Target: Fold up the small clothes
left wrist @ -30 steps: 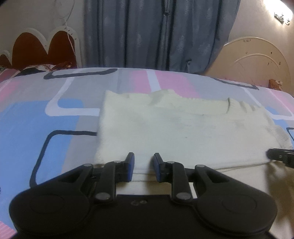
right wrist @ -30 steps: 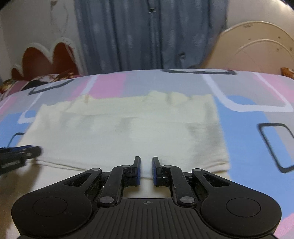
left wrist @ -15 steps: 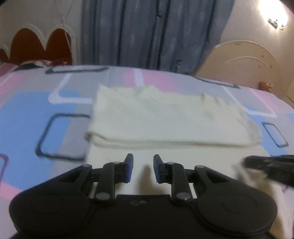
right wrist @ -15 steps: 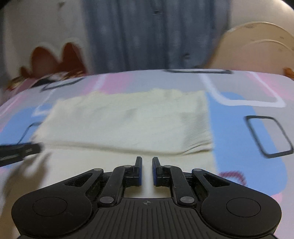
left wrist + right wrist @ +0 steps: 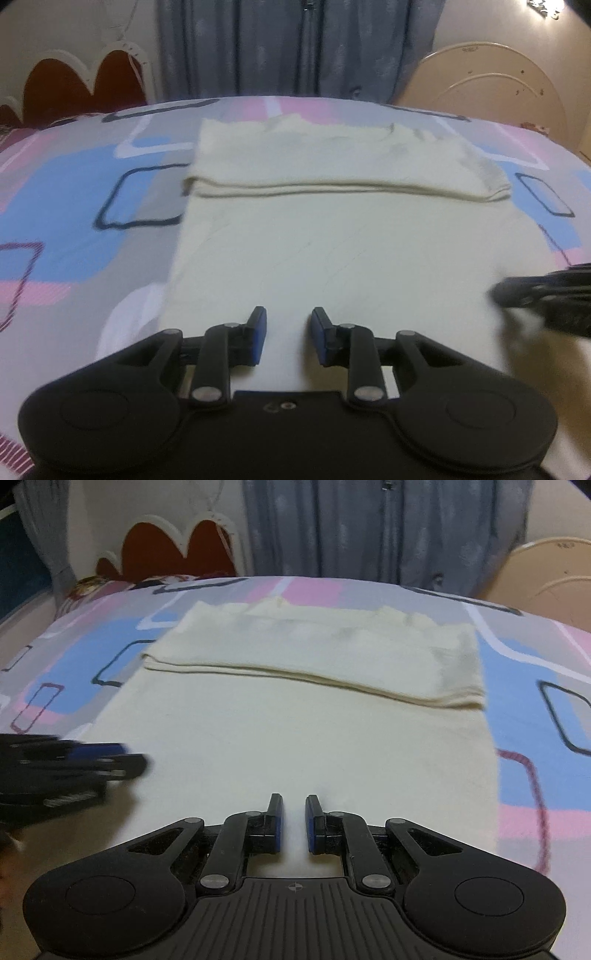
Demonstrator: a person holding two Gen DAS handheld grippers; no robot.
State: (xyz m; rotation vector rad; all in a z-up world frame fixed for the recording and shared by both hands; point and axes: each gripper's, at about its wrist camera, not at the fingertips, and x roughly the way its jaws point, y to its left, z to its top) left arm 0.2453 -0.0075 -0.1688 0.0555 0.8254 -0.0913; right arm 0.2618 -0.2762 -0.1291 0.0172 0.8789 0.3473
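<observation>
Two grippers hover over the near half of a cream garment (image 5: 351,266) on the patterned bedspread (image 5: 74,206), having drawn back from its far fold within the last second. The left gripper (image 5: 288,334) is opening, empty; the right gripper (image 5: 293,821) is nearly shut, gripping nothing. At twelve o'clock the doubled far edge lies flat, so the first fold looks finished.
</observation>
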